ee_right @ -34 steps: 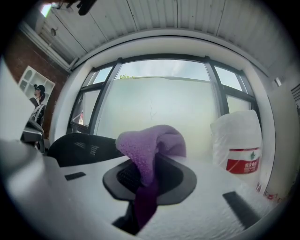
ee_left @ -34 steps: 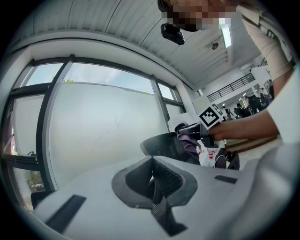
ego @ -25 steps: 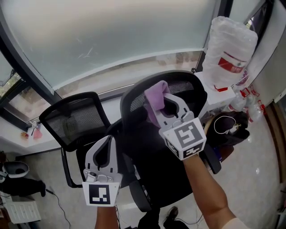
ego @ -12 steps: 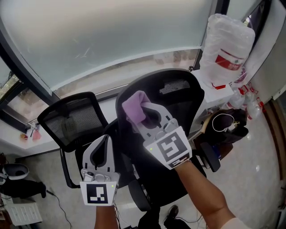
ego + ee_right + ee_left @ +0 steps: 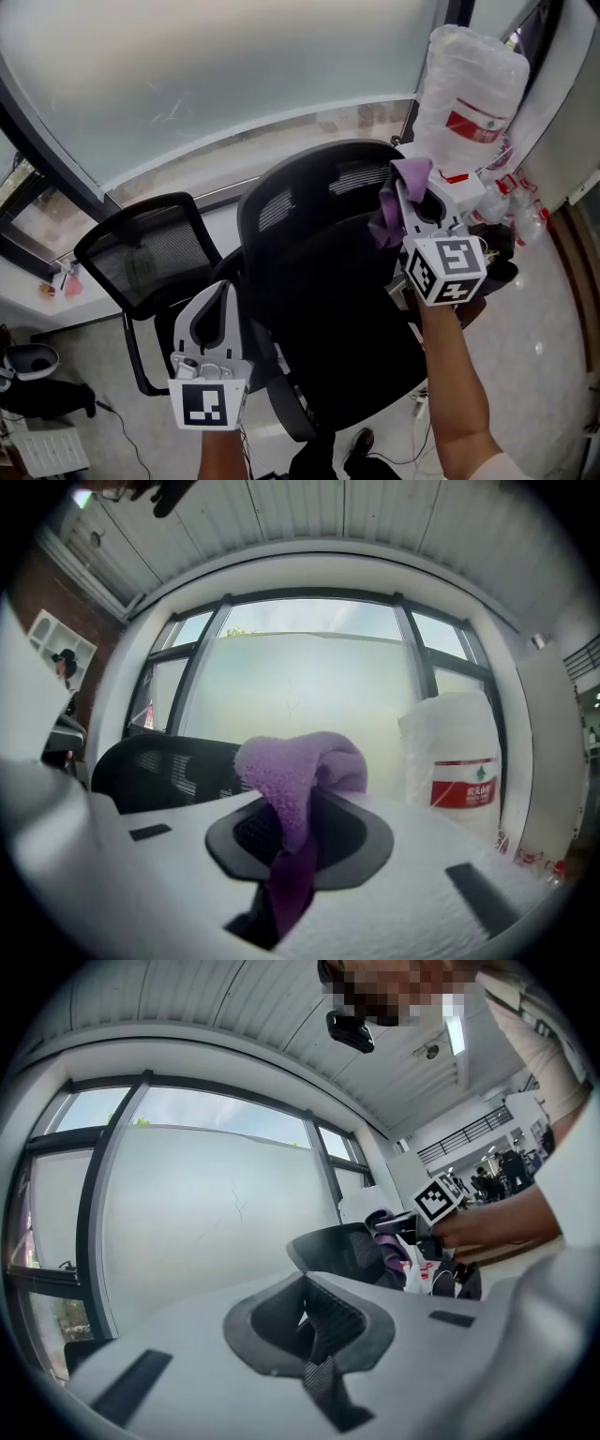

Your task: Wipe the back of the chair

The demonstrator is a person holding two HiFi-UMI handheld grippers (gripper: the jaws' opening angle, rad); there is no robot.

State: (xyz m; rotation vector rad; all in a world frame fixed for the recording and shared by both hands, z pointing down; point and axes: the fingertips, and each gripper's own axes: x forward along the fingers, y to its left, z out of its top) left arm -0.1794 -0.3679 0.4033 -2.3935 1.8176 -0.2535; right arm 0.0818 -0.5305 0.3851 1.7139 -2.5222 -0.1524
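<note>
Pinching purple cloth (image 5: 397, 204) tight in right gripper (image 5: 413, 195), at far right edge of black chair back (image 5: 314, 258). Holding left gripper (image 5: 221, 302) low at near left, fingers together, empty.

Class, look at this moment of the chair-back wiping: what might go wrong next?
1. The right gripper holds the purple cloth at the right edge of the chair back, close to the water bottle; a wide sweep may bump it.
2. Only a fold of cloth is pinched, so it might slip out.

Head cam steeply down over chair (image 5: 319, 244); gripper cams low, facing window (image 5: 216, 75); all share chair
</note>
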